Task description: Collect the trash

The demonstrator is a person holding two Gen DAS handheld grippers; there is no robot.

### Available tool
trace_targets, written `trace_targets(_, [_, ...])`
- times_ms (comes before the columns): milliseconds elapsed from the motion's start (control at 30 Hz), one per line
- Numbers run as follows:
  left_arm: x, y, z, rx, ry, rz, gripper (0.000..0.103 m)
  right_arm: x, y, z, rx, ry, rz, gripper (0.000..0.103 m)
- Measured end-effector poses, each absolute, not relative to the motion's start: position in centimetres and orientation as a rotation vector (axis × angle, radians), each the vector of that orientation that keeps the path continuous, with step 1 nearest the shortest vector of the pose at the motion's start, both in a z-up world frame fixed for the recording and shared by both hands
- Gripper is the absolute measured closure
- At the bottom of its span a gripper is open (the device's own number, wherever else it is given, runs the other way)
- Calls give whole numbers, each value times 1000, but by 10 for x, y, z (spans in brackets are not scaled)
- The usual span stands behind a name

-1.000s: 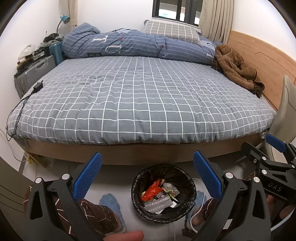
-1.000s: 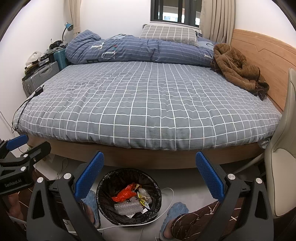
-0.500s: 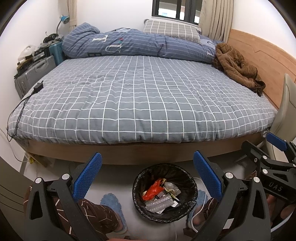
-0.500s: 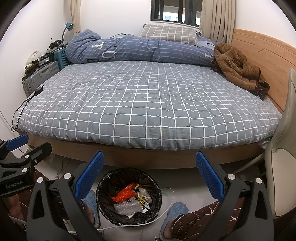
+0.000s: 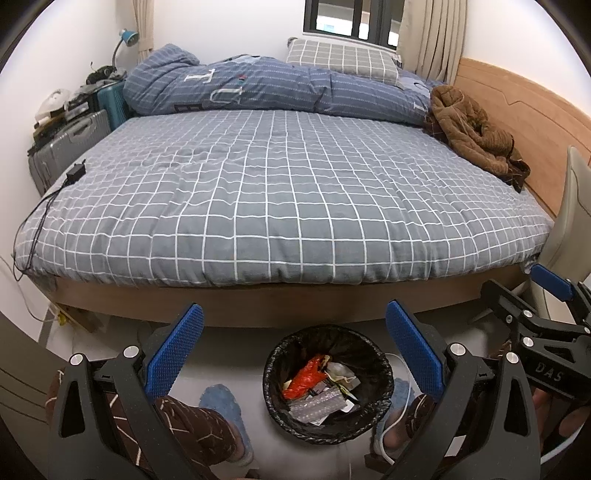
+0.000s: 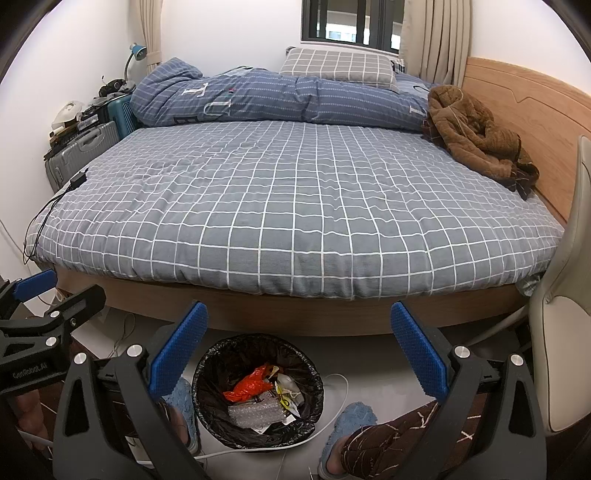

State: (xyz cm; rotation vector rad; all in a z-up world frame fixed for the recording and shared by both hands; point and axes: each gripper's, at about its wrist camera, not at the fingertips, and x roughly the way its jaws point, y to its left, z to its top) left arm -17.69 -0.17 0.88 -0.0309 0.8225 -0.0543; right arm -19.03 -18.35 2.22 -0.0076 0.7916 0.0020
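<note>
A bed (image 5: 280,206) with a grey checked cover fills the white-walled room, with a wooden headboard (image 5: 517,110) on its right, a dark-framed window (image 5: 351,18) and beige curtains (image 5: 436,37) behind, suitcases (image 5: 70,147) at left, and pale floor (image 5: 229,362) below.

**Bin on the floor at the foot of the bed**

The trash bin (image 5: 328,384) stands on the floor (image 6: 369,354) just before the bed (image 5: 280,192), between the person's two slippered feet (image 6: 351,417). Wrappers and a piece of bubble wrap (image 6: 255,411) lie in it. A folded duvet (image 5: 266,88) lies across the far end of the bed, a pillow (image 5: 343,61) behind it. A jacket (image 5: 476,133) lies at the bed's right edge, against the headboard (image 5: 524,107). Suitcases (image 5: 70,147) stand left of the bed. A chair (image 6: 565,332) stands at the right.
</note>
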Motion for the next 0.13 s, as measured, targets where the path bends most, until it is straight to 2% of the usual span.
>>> trace_targets(133, [-176,-1,9,-43,829,-63,6,-189,-184,20,-8,791,3,8])
